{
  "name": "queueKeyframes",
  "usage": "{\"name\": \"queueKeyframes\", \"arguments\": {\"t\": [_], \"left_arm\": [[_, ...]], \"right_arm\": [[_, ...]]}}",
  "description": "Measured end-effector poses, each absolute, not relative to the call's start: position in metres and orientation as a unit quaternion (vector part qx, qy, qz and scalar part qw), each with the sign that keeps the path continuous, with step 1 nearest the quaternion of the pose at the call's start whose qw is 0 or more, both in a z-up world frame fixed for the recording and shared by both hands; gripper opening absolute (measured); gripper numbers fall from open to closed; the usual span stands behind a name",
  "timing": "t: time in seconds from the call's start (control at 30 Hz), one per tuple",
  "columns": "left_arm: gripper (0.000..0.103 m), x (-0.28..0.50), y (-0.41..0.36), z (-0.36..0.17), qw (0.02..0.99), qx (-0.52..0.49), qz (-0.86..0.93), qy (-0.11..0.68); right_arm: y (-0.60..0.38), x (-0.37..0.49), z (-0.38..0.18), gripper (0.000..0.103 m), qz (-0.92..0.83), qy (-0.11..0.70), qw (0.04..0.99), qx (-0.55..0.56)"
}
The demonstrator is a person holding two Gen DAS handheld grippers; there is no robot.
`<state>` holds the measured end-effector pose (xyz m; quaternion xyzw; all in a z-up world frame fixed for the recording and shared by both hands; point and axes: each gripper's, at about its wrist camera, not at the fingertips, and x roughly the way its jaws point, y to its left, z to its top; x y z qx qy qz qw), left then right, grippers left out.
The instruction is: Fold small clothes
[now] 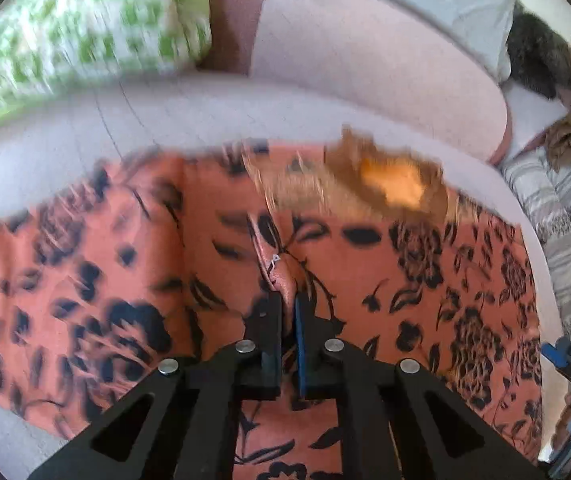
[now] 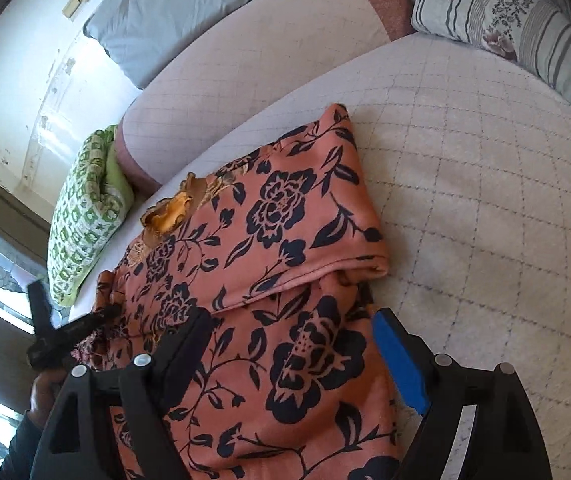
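Left gripper (image 1: pixel 288 300) pinching floral garment (image 1: pixel 365 272) (jaws nearly closed), right gripper (image 2: pixel 297 344) spread wide, empty

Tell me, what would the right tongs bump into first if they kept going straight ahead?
Most likely the flowery orange dress. The right tongs are open just above it, and the cloth fills the way ahead. Depth is hard to judge.

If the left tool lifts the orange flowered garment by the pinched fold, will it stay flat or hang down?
The orange flowered garment will probably hang limp: it already lies in soft folds and creases on the mattress. It looks thin, so likely light. The left tool pinches only a small ridge of cloth, so the cloth may slip out.
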<state>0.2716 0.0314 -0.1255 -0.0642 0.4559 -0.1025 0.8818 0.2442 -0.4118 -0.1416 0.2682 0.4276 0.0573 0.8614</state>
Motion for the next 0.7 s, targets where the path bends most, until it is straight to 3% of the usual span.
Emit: {"name": "queueKeyframes", "arguments": {"t": [0.1,0.2,0.33,0.6,0.7], "left_arm": [[0.005,0.251,0.026,-0.106,0.918,-0.016,-0.081,0.389],[0.006,0.263,0.031,-0.153,0.882,-0.023,-0.07,0.466],[0.007,0.258,0.027,-0.151,0.889,-0.01,-0.071,0.453],[0.006,0.236,0.053,-0.14,0.9,-0.039,-0.032,0.434],[0.006,0.236,0.051,-0.145,0.899,-0.026,-0.025,0.437]], "right_arm": [[-0.416,0.246,-0.134,0.085,0.055,0.417,0.867,0.268],[-0.418,0.257,-0.132,0.085,0.051,0.421,0.867,0.262],[-0.429,0.279,-0.119,0.085,0.057,0.397,0.874,0.276],[-0.473,0.35,-0.127,0.085,0.083,0.356,0.829,0.423],[-0.463,0.374,-0.168,0.087,0.09,0.441,0.783,0.429]]}}
